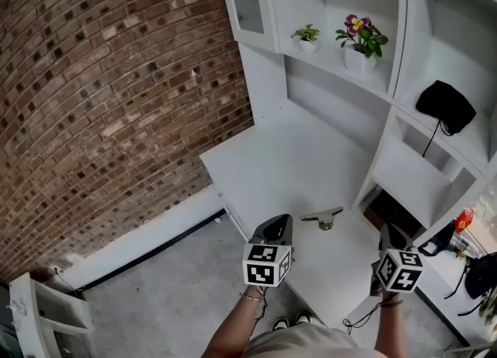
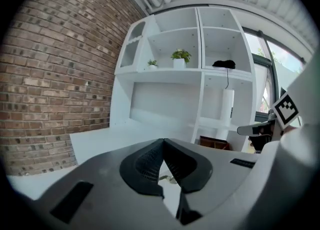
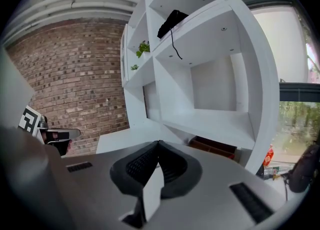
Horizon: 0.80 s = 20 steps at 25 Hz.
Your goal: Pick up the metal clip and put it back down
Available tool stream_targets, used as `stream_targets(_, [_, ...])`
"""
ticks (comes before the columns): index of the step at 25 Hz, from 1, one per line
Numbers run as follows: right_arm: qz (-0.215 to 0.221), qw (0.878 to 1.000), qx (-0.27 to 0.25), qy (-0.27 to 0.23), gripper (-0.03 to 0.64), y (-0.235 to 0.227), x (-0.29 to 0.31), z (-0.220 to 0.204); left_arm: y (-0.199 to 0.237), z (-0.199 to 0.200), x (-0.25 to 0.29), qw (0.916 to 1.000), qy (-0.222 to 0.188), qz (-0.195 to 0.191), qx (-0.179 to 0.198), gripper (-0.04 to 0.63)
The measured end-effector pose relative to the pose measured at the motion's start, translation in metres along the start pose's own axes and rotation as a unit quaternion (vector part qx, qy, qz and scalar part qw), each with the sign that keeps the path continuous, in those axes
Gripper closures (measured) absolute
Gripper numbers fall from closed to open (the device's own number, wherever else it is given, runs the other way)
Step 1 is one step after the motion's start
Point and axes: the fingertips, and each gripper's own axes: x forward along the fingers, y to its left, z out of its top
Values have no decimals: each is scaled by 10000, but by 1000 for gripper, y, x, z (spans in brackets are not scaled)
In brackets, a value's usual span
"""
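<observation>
The white table point(image 1: 289, 153) stretches ahead of both grippers. The left gripper point(image 1: 275, 227) has its jaws closed tip to tip on nothing, and so does the right gripper point(image 1: 390, 237). The metal clip point(image 1: 323, 217) lies on the table between them, nearer the left gripper and touching neither.

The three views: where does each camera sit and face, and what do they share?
Head view: on the head, steeply down at the white desk and silver metal clip; left gripper, right gripper, forearms show.
Left gripper view: on that gripper, along its shut jaws toward the white shelf unit.
Right gripper view: likewise, jaws shut.
Shared: the shelf's black object.
</observation>
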Motion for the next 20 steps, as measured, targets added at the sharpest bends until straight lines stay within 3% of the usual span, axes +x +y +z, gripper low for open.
stream_targets(4, [110,9999,-19,-87,615,9,1,6,9,6,-9,9991,-191,235,-286,584])
stream_targets(10, [88,9999,45,-90,615,6,-4,0,8,4,-13,9988,-233,425,-107,584])
stream_targets(20, [28,9995,173,-262,615,-2,-18,3,6,-3,-15,9992,-185,340,-111,584])
